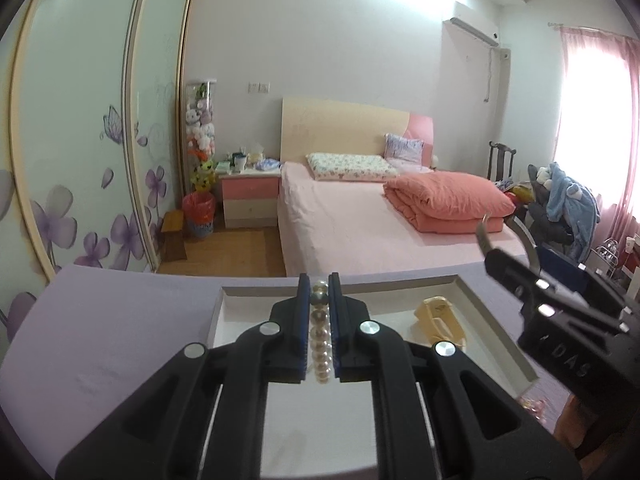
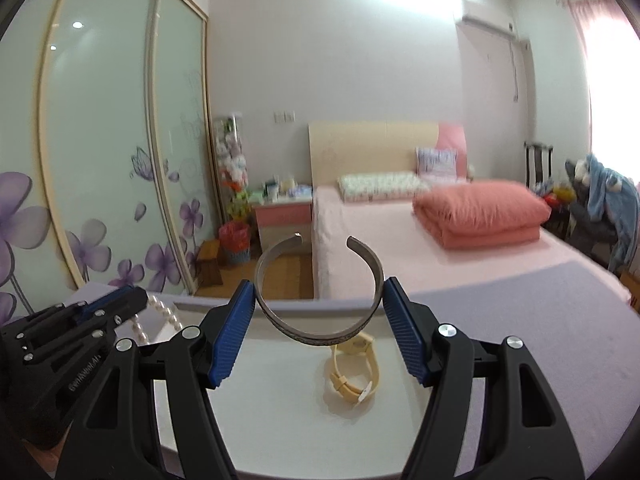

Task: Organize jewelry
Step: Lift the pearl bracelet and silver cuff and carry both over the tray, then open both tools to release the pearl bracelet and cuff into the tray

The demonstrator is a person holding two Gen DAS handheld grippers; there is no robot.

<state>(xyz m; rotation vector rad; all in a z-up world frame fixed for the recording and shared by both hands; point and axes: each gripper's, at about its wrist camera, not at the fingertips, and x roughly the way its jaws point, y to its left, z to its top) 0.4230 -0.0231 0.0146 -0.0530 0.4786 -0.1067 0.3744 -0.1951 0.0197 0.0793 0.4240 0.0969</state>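
My left gripper (image 1: 320,292) is shut on a pearl bracelet (image 1: 319,336) and holds it above a white shallow box (image 1: 500,322) on a lilac cloth. My right gripper (image 2: 319,300) is shut on an open silver cuff bangle (image 2: 316,330), its gap pointing away, held over the same box (image 2: 280,400). A cream yellow wristwatch (image 2: 354,372) lies in the box; it also shows in the left wrist view (image 1: 438,320). The right gripper (image 1: 560,304) appears at the right of the left wrist view, the left gripper (image 2: 80,328) at the left of the right wrist view, pearls (image 2: 160,318) hanging from it.
The lilac cloth (image 1: 120,340) covers the surface around the box. Beyond it are a pink bed (image 1: 380,216), a nightstand (image 1: 250,196), sliding wardrobe doors (image 1: 80,140) at left and a chair with clothes (image 1: 560,200) at right. A small pink item (image 1: 532,404) lies right of the box.
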